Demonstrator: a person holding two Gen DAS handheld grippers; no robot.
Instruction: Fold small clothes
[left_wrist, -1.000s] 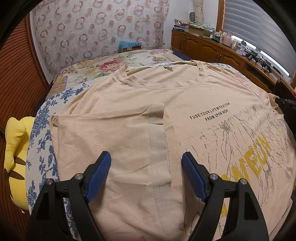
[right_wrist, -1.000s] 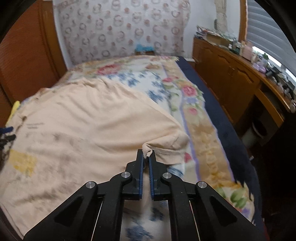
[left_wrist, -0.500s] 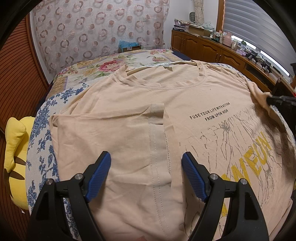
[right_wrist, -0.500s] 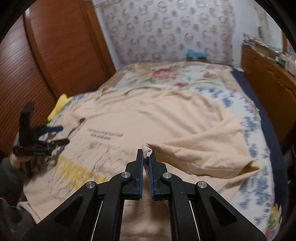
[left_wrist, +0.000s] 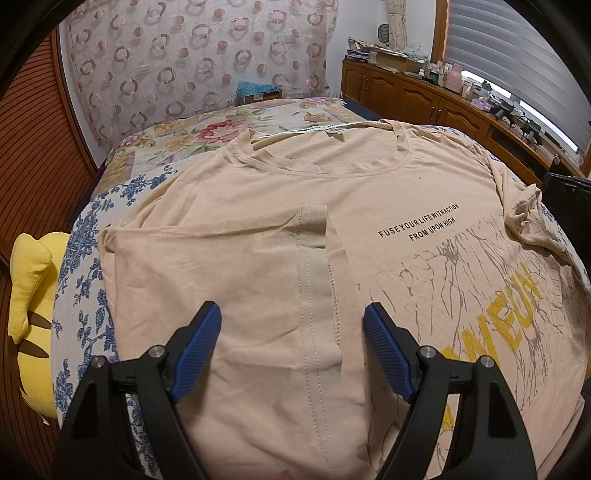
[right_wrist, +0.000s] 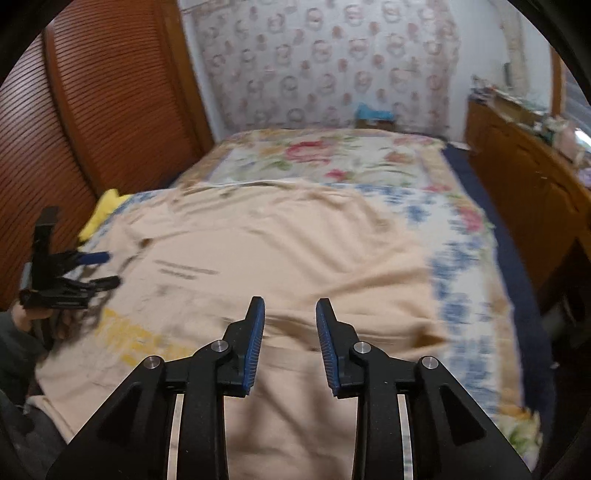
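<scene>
Fingers of my left claw (left_wrist: 291, 354) stand wide apart, blue pads hovering over the peach T-shirt (left_wrist: 332, 236) with nothing between them. Directly under that gap lies the shirt's left sleeve (left_wrist: 314, 280), folded inward so its stitched hem runs straight away from me. My right claw (right_wrist: 290, 343) is also parted, though more narrowly, and holds nothing; the cloth below it is blurred. The shirt lies spread front-up across the floral bedspread (left_wrist: 85, 266), neckline toward the far end, black lettering and a yellow print on its chest. Its right sleeve (left_wrist: 524, 214) lies rumpled on the shirt's own edge. A yellow plush toy (left_wrist: 29, 306) sits at the bed's left side, a wooden cabinet (left_wrist: 424, 96) along the right wall.
</scene>
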